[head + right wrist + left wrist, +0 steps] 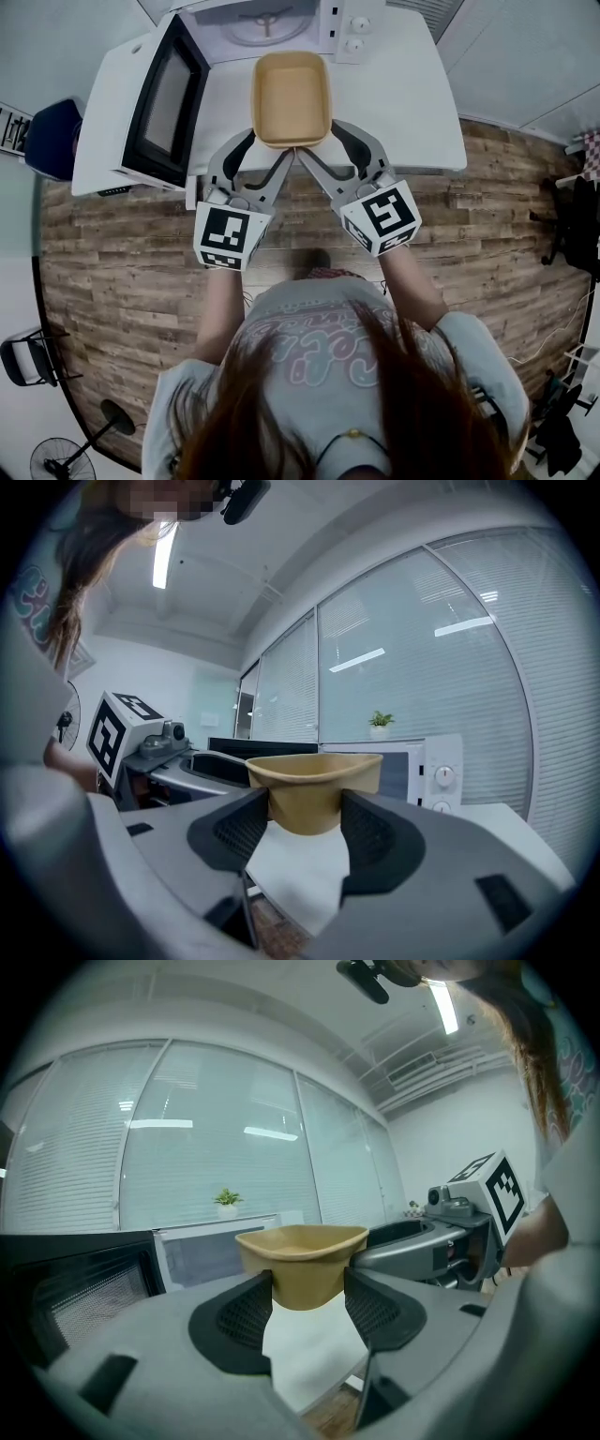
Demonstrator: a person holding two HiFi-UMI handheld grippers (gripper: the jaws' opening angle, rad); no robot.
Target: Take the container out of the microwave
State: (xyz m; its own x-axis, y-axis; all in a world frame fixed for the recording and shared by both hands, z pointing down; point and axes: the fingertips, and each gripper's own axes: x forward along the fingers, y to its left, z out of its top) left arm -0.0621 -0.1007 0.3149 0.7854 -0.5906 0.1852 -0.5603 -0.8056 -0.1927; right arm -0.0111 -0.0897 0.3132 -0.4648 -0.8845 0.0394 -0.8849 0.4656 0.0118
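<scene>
At the far left the microwave door is standing swung wide, leaving the mouth of the microwave free for the lift. Next along, the left gripper is clamping its jaws on the near left corner of the tan container, the dark pads pressing its wall from either side just below the rim (the left gripper view shows this plainly). The container, empty as far as can be seen, is sitting outside the oven cavity, in front of it and over the white table, and it appears to be hanging clear of the tabletop rather than resting on it. To its right, the right gripper is gripping the near right corner in the same way, jaws closed on the wall. Taking both near corners is probably keeping the shallow, flexible-looking tub level and stopping it from twisting. Judging by this, the removal itself is largely done, and setting the container down is remaining.
</scene>
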